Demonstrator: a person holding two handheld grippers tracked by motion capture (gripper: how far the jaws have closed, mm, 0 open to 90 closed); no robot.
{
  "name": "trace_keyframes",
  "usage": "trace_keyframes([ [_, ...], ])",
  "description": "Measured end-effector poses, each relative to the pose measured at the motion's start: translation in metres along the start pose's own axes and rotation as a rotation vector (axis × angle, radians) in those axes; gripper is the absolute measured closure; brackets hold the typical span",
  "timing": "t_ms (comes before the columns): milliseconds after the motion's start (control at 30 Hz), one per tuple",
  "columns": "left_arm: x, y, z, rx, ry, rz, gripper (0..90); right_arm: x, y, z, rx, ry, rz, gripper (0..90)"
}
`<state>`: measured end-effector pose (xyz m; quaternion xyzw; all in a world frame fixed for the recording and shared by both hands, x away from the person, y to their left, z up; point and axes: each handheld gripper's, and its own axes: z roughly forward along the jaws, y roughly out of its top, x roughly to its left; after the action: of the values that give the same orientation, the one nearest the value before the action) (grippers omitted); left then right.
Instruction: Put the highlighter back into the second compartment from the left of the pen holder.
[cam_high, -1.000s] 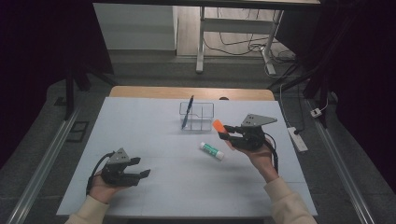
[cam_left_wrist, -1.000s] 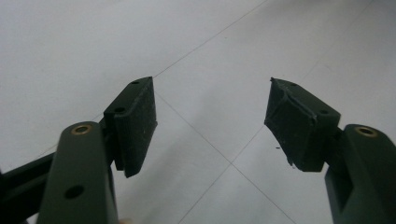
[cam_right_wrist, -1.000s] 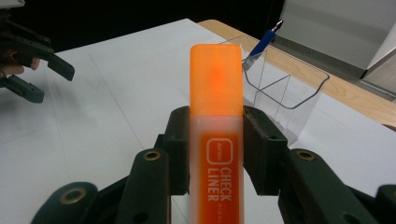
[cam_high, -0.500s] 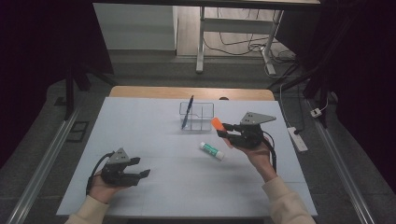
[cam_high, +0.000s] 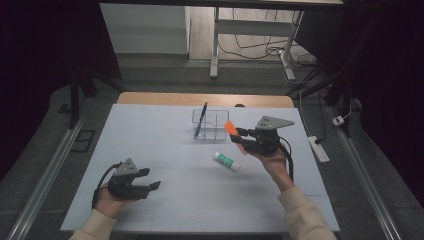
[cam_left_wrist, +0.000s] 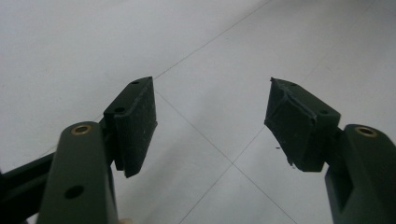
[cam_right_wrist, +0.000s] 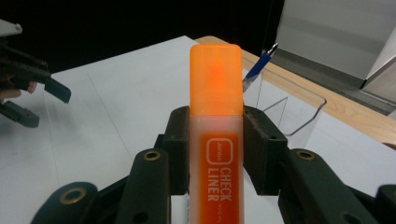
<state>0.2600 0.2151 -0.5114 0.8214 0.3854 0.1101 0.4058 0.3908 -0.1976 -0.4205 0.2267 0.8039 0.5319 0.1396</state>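
One orange highlighter (cam_right_wrist: 215, 140) sits clamped between the right gripper (cam_high: 239, 137) jaws; one clear holder (cam_high: 212, 125) beyond; left gripper (cam_left_wrist: 212, 123) jaws apart, empty.

- Setting reads as a lab or test room set up for recording, not a home or shop.
- Landmark: the tabletop (cam_high: 165, 150), covered by a plain pale sheet with a faint ruled grid; a wooden edge shows along its far side.
- Beyond the tabletop: bare grey floor and the metal legs of a second desk (cam_high: 216, 45), with loose cables (cam_high: 255, 47) trailing under it.
- Right of the tabletop: a white power strip (cam_high: 319, 148) lying on the floor, lead running off to a plug.
- Left of the tabletop: a metal rail (cam_high: 47, 175) along the floor.
- Both sides beyond the tabletop are hung in dark, black surrounds; lighting falls mainly on the work surface.
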Motion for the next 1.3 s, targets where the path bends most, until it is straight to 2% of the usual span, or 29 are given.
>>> trace_keyframes([
  [200, 0.000, 0.000, 0.000, 0.001, -0.005, 0.002, 33.6, -0.003, 0.009, 0.008, -0.029, 0.005, 0.017, 63.9],
  [500, 0.000, 0.000, 0.000, 0.001, -0.009, 0.006, 33.6, -0.004, 0.017, 0.021, -0.034, -0.003, 0.021, 63.9],
  [933, 0.000, 0.000, 0.001, 0.003, -0.011, 0.009, 33.6, -0.009, 0.022, 0.036, -0.046, -0.012, 0.040, 63.8],
  [1300, 0.000, 0.000, 0.001, 0.004, -0.012, 0.009, 33.6, -0.020, 0.025, 0.045, -0.070, -0.019, 0.078, 63.7],
])
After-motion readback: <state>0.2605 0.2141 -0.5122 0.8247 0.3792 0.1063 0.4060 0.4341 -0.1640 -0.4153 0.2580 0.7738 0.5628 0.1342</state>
